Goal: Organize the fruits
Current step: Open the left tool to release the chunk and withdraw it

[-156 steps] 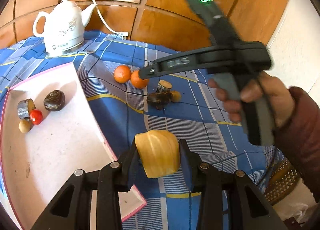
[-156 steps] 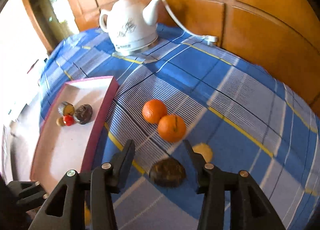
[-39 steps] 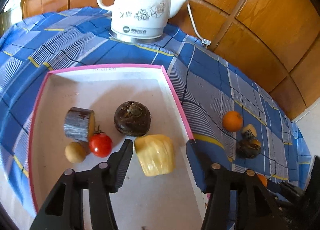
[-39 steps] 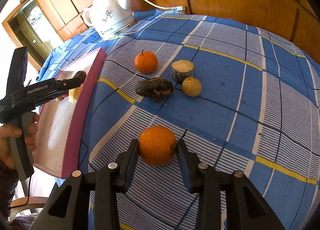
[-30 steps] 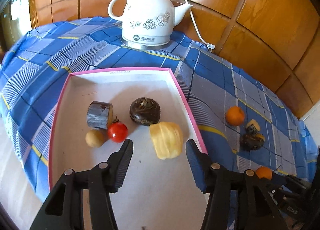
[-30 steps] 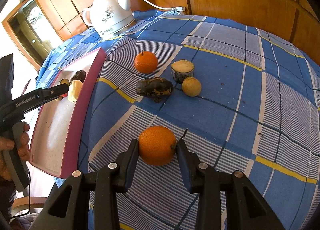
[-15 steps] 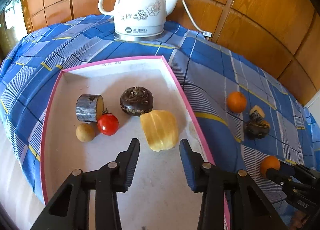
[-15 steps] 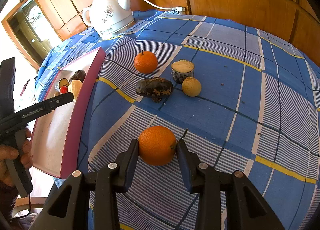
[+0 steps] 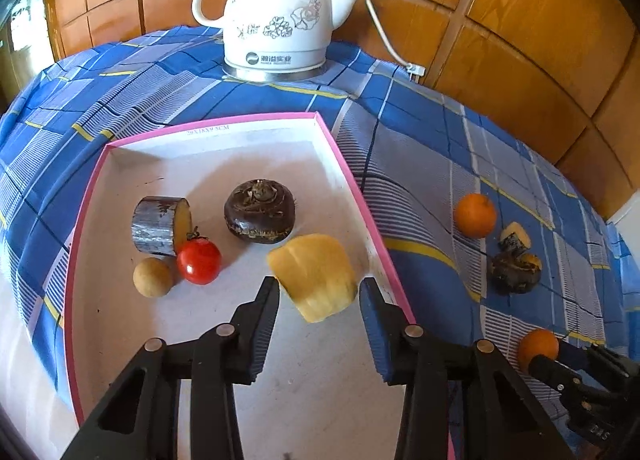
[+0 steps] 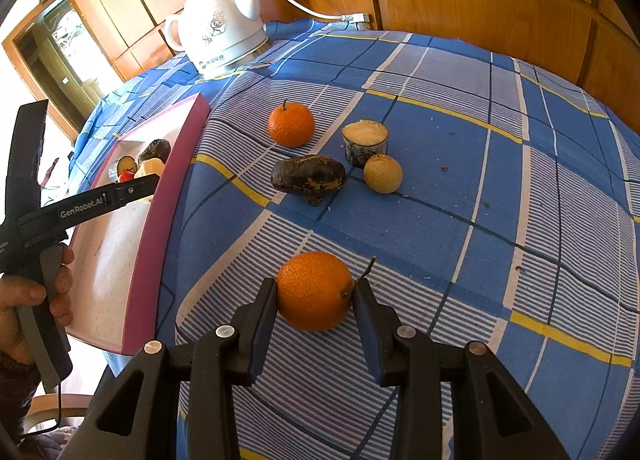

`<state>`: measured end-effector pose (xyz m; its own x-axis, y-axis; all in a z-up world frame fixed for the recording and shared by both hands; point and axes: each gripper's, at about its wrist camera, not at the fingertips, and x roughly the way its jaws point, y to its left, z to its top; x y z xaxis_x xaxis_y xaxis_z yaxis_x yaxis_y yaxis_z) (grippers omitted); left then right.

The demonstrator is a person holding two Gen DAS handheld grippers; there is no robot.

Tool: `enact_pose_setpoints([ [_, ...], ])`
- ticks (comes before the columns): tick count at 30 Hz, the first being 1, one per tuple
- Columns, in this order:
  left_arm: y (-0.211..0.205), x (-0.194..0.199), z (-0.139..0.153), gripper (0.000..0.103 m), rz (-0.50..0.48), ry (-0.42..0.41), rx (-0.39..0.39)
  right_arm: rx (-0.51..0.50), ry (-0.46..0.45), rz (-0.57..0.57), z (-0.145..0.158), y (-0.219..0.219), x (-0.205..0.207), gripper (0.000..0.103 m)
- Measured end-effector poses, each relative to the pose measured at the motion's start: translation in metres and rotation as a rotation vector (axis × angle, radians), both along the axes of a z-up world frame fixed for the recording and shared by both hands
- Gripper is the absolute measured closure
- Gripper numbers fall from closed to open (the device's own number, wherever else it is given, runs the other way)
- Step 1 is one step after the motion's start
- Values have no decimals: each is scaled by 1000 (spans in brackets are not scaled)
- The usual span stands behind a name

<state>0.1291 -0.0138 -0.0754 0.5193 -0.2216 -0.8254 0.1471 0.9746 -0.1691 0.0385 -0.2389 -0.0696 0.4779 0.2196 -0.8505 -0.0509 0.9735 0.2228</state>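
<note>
Two grippers are busy: the right gripper [image 10: 314, 294] pinches an orange [image 10: 315, 290] resting on the blue checked cloth [image 10: 460, 195], while the left gripper [image 9: 319, 295] hangs parted, its fingers apart from the yellow fruit piece [image 9: 314, 275] lying in the pink-rimmed tray [image 9: 224, 127].

A: What writing can we read here?

B: On the side of the left gripper [image 10: 150, 181], in white, we read "GenRobot.AI". On the inner wall of the pink-rimmed tray [image 9: 208, 131] we see "29X18X9.5CM".

A: And the white kettle [image 9: 276, 15]?

B: It carries a round logo with Chinese characters, too small for us to read. On the right gripper [image 9: 556, 360] we see "D4S", upside down.
</note>
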Motion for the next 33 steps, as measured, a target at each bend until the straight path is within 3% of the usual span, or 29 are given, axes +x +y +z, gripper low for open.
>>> enact_pose_setpoints([
  [24,17,-67,33,59,-1,-102,-17,-66,12,8,-12,9,-1,65],
  [33,21,-72,29,57,7,-88,-16,11,16,-20,-12,-1,0,64],
])
